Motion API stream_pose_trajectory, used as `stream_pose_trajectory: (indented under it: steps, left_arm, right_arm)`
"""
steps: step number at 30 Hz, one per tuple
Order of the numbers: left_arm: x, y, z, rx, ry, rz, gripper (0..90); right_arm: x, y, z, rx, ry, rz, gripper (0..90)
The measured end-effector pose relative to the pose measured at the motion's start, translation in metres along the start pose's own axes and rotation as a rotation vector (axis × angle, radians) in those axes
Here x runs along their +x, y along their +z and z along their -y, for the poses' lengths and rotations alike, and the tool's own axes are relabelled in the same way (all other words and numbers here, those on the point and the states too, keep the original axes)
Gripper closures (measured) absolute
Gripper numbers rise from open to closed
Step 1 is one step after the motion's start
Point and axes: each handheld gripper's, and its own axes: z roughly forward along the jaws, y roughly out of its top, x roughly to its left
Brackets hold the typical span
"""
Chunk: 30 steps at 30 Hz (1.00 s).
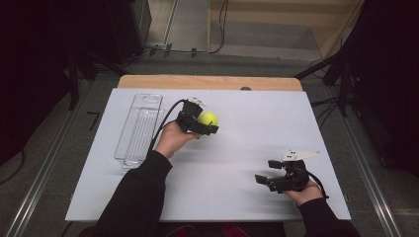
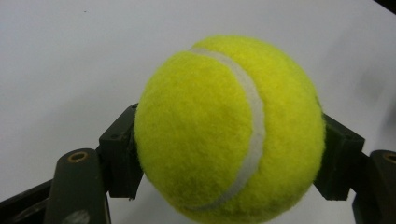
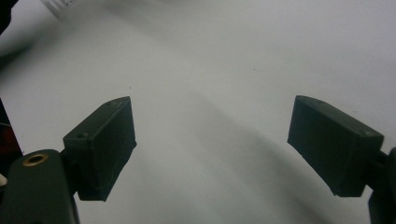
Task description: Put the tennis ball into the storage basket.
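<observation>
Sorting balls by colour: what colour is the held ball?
Yellow-green tennis ball with a white seam, clearest in the left gripper view.

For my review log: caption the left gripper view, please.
Left gripper clamps a yellow tennis ball above the white table.

We see the high view lit softly from above: the white rectangular table top (image 1: pixel 237 148) is bright, while the upper left and right of the frame sink into near black. Faint shadows smear across it. In the left gripper view the fuzzy yellow-green tennis ball (image 2: pixel 229 126) is slightly soft. The right gripper view is dim and grey, with broad blurred shadows.
</observation>
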Motion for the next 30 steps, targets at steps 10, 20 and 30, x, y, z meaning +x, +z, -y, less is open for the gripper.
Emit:
stream_pose_trajectory:
  steps: [10,20,30]
  left_arm:
    - [-0.009,-0.01,0.002,0.003,0.002,0.038,26.5]
    - [-0.009,-0.02,0.003,0.011,0.003,0.038,26.5]
    - [-0.009,-0.04,-0.002,0.008,0.005,0.036,26.5]
  right_arm:
    - [0.0,0.0,0.0,0.001,-0.001,0.0,13.3]
    - [-0.001,0.0,0.0,0.001,0.003,0.0,13.3]
    - [0.0,0.0,0.0,0.0,0.004,0.002,13.3]
